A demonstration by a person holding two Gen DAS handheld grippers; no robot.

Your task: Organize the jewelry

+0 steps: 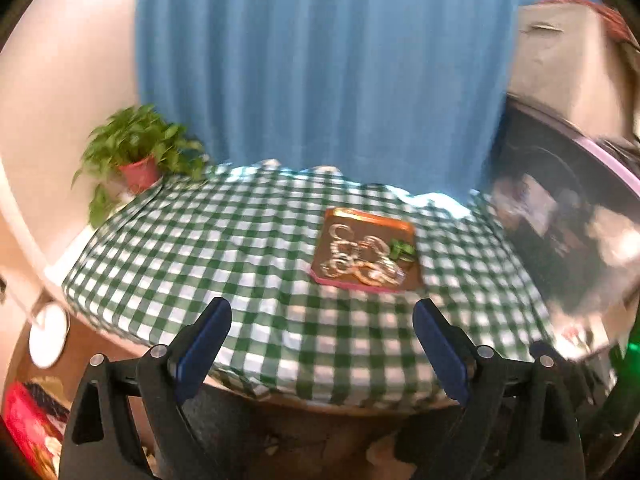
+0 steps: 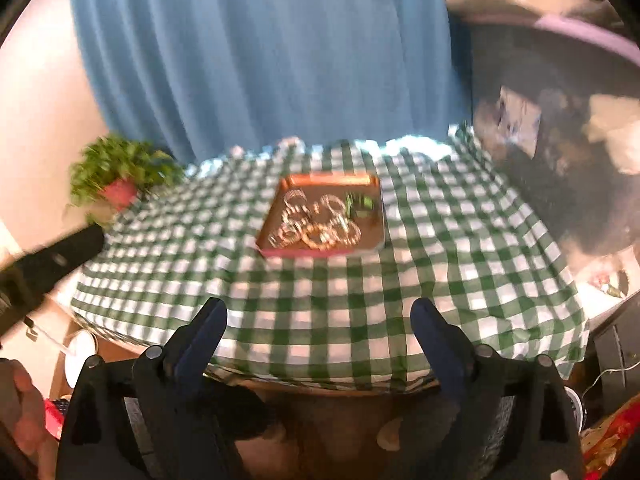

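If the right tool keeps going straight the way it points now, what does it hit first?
Most likely the checkered tablecloth, on the bare stretch short of the tray of bracelets. The right tool stands open and empty, and nothing shows between it and the cloth. The picture is blurred, so depth is uncertain.

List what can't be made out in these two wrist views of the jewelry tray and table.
- Bangles on the tray: motion blur in both views; count and overlaps unclear.
- Green piece in the tray's right part: too blurred to identify.
- Potted plant: its base is hidden by the tablecloth edge.
- Dark area to the right: smeared, contents unreadable.
- Table's near side: hidden behind the open left gripper and right gripper.
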